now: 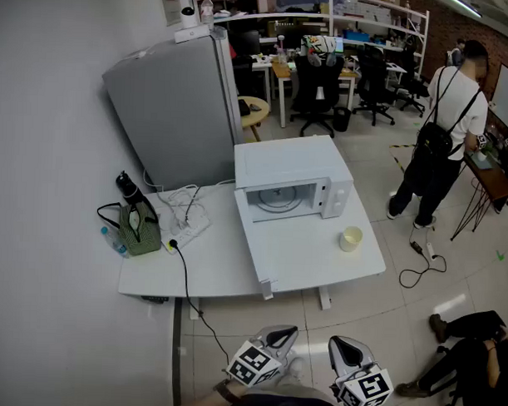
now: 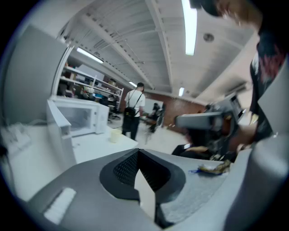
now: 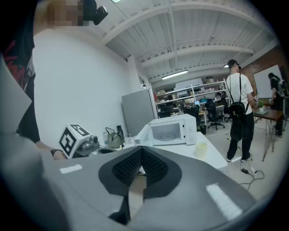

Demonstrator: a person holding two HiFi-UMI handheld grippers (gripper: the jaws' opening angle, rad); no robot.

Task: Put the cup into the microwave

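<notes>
With left gripper (image 1: 278, 334) and right gripper (image 1: 345, 350) fingers closed and empty, the pale cup (image 1: 351, 238) near the surface's (image 1: 219, 263) front right corner, before the open microwave (image 1: 292, 178), could be knocked off unless they part first.

White table (image 1: 203, 267) seen from above, well ahead of you. The microwave (image 1: 293, 166) stands at its far edge with the door (image 1: 254, 244) swung open towards you, showing the turntable inside. The cup (image 1: 351, 239) stands upright on the table, just right of the oven front. A green bag (image 1: 139, 230) sits at the table's left end. Your left gripper (image 1: 286, 332) and right gripper (image 1: 341, 343) hang low, short of the table.
</notes>
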